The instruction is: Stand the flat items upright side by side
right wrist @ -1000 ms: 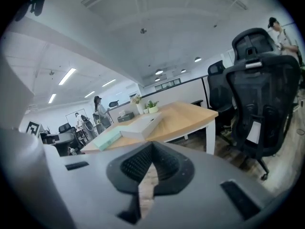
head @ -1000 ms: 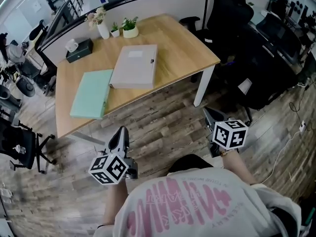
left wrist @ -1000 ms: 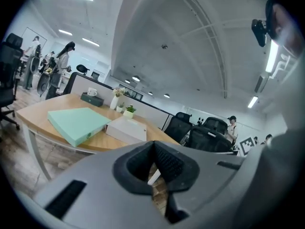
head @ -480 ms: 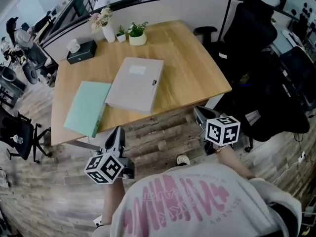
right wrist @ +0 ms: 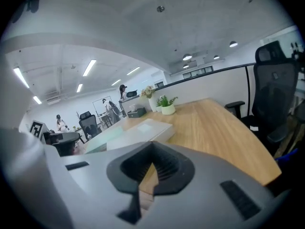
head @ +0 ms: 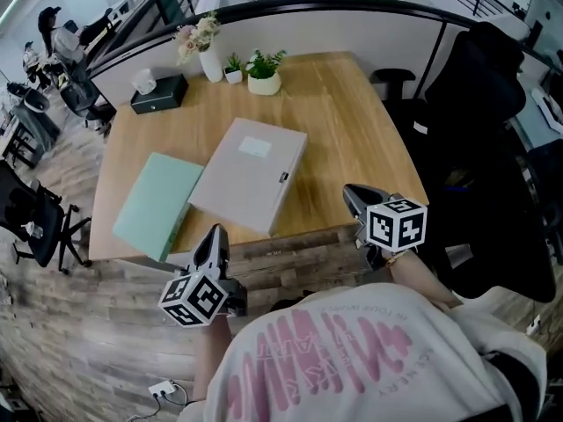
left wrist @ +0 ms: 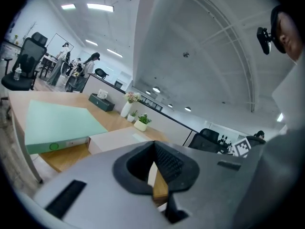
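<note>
At the far edge of the wooden table (head: 352, 121) stand a black tissue box (head: 158, 93), a white vase with flowers (head: 209, 58) and two small potted plants (head: 264, 76). A black office chair (head: 493, 104) stands close to the table's right side, and another dark chair (head: 35, 227) is on the wooden floor (head: 79, 341) at the left. A white power strip (head: 164, 390) lies on the floor near me.

I count two flat items, one green binder (head: 158, 205) and one grey file box (head: 251, 174). Both lie flat on the table, just beside each other, the green one on the left and reaching the near edge. I cannot tell if they touch. Between them and my grippers there is only the near edge of the table.

I hold both grippers in front of my chest, and they point forward to the table. My left gripper (head: 216, 234) is over the floor, just before the table edge and near the green binder's corner. My right gripper (head: 351, 193) is over the table's near right part, well apart from the grey file box. On both grippers the jaws are pressed together with nothing between them.
</note>
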`<state>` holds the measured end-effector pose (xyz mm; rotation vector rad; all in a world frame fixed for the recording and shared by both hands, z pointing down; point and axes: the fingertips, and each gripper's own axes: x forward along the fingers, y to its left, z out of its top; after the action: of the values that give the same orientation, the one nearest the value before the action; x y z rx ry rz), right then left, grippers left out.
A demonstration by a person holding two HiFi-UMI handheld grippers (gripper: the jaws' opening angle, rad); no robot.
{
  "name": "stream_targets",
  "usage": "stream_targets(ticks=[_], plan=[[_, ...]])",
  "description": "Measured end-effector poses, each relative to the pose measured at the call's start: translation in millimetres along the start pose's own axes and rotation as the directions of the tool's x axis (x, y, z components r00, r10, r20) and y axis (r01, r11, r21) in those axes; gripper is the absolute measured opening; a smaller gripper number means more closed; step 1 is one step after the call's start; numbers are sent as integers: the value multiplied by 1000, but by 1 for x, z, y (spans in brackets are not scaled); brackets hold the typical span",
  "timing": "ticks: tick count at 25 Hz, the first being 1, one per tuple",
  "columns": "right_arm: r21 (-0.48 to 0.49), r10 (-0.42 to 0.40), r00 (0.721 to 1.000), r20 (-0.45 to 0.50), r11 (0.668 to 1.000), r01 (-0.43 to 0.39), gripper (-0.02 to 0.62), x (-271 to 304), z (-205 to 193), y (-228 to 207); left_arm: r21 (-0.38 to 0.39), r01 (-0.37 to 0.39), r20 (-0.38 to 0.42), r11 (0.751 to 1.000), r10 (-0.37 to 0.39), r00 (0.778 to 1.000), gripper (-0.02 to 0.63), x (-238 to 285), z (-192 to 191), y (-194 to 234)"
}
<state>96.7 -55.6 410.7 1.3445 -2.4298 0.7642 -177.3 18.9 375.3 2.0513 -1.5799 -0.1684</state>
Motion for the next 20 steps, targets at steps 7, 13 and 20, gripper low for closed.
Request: stream_targets(ticks=[7,13,20], plan=[[217,68,997,-48,975,-56,-2,69,-23,-5,34,-83,-52,996,84,995,3,22,6,48],[364,-16,999,-33,931,27,-2,118,-16,-12,40,-40,-131,998,45,990,3,68,30,99],[453,-151,988,25,883,123,-2,149,9,-6,125,102,-201,987,-76,977,3,141,93,140]])
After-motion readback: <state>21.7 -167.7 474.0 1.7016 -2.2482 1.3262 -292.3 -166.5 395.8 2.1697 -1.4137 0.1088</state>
